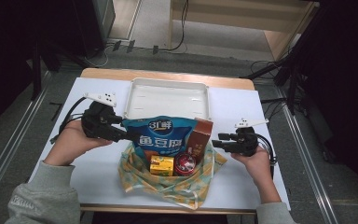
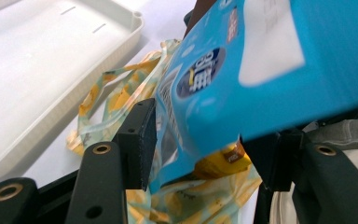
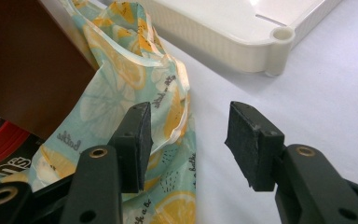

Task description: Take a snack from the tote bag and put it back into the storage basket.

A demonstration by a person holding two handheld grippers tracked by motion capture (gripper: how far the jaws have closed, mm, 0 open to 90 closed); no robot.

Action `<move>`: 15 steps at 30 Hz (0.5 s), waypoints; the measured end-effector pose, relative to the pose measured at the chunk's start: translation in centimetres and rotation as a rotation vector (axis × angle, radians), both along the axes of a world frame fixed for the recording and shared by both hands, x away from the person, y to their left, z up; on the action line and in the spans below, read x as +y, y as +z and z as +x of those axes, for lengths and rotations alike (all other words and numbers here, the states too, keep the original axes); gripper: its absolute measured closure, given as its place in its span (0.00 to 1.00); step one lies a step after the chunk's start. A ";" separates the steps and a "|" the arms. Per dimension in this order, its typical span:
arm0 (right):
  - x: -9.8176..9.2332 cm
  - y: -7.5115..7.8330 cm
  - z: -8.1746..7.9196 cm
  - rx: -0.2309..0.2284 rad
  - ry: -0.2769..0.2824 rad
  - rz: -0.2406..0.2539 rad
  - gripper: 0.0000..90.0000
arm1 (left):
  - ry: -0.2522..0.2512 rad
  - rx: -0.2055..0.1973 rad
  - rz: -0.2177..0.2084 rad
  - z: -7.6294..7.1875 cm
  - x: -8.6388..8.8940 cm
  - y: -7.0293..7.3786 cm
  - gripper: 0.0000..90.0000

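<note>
On the left side of a white-topped table [image 1: 98,163], a person's left hand [image 1: 72,142] holds the left gripper [image 1: 131,136], whose two black jaws pinch the lower left corner of a glossy blue snack pouch with white lettering [image 1: 165,137]. In the left gripper view the pouch [image 2: 242,79] fills the gap between the jaws: the ribbed left pad [image 2: 145,140] lies against its edge and the right jaw sits behind its far side, so the jaws stand wide, closed on the pouch's thickness. The pouch stands upright, tilted slightly, rising out of a soft cloth bag printed with yellow lemon slices on pale green [image 1: 168,179]. Inside that open bag, just in front of the pouch, lie a small yellow box [image 1: 161,165] and a round red-lidded tin [image 1: 185,163], side by side; a tall brown carton [image 1: 199,140] stands at the pouch's right, touching it.

The right gripper [image 1: 216,142], held in the right hand [image 1: 256,161], hovers just beside the bag's right edge. In the right gripper view its jaws are spread with nothing between the pads; the left pad [image 3: 137,140] is near the lemon-print cloth [image 3: 121,107], the right one over bare table.

Beyond the bag, a shallow cream plastic tray with rounded corners [image 1: 133,100] rests on the tabletop.
</note>
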State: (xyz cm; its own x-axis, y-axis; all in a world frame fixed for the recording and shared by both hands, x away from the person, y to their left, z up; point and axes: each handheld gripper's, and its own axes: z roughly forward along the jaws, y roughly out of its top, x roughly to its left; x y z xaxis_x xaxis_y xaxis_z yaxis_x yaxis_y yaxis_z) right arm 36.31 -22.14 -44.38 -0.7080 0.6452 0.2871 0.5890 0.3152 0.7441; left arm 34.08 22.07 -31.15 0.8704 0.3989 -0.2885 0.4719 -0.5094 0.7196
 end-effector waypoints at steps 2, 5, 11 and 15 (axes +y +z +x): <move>0.0 0.0 0.0 -0.001 0.001 -0.003 0.57 | 0.001 0.002 -0.004 0.2 -0.2 0.1 0.52; 0.1 0.0 0.0 0.001 0.000 -0.004 0.57 | -0.011 0.000 -0.002 0.5 -0.6 0.3 0.53; 0.1 -0.1 0.1 -0.002 0.003 -0.007 0.57 | -0.025 0.000 -0.006 0.9 -1.5 0.3 0.57; 0.2 -0.2 0.1 0.005 0.002 -0.012 0.56 | -0.028 -0.004 0.010 1.0 -2.1 0.0 0.60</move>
State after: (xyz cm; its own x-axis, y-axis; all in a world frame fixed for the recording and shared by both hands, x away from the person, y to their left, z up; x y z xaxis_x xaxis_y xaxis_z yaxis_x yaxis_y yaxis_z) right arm 36.44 -21.90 -44.55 -0.7080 0.6471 0.2830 0.5923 0.3257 0.7370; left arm 35.08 20.02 -31.11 0.8826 0.3767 -0.2814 0.4544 -0.5294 0.7164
